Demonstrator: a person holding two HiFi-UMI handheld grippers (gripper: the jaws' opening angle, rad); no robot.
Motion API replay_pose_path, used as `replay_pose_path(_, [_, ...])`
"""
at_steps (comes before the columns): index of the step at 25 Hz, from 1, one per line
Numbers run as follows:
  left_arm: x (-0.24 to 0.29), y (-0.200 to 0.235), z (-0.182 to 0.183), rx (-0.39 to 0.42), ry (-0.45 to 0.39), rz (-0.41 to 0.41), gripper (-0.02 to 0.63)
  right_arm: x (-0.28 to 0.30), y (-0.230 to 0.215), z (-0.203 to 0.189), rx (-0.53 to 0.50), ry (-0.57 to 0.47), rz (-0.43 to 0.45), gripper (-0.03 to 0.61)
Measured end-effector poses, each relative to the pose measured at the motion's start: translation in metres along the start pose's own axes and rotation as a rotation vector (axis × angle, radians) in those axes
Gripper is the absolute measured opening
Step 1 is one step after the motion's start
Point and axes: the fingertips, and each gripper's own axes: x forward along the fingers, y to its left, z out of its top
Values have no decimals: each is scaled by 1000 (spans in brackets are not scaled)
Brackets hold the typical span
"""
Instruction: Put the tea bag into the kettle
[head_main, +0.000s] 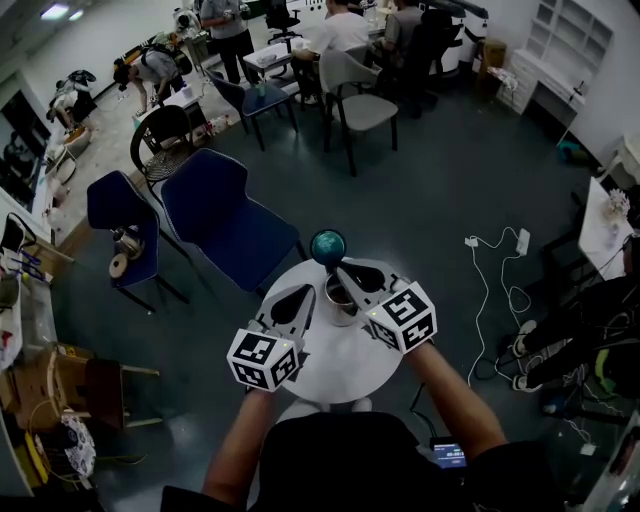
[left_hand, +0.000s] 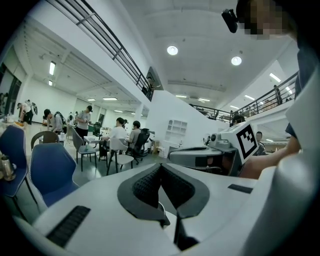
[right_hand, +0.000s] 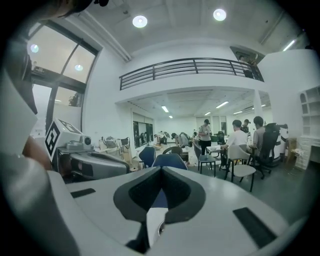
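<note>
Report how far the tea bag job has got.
Done: nothing I can confirm. No tea bag shows on the white table, and the inside of the kettle is too dark to read.
In hand: the left gripper and right gripper both hover by the kettle, fingers together, nothing visible between them.
Left: locate the tea bag, grip it and drop it into the kettle.

A dark grey smooth floor (head_main: 450, 180) spread out beyond the right gripper (head_main: 340, 268). A big blue plastic chair (head_main: 225, 225) stood just ahead of the left gripper (head_main: 305, 290), towards its left. Farther ahead, people sat among grey chairs (head_main: 360, 95). White walls (right_hand: 107, 95) rose to a black-railed upper gallery (right_hand: 190, 67). Round ceiling lights (right_hand: 140, 21) shone overhead, and tall windows (right_hand: 60, 70) stood to the right gripper's left.
</note>
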Motion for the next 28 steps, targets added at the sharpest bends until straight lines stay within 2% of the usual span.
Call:
replay_pose_path(16, [-14, -65, -18, 1, -11, 13, 15, -78, 27, 6, -7, -83, 37, 18])
replay_pose_path(28, [-14, -97, -11, 26, -54, 34, 15, -119, 23, 3, -1, -125, 48, 18])
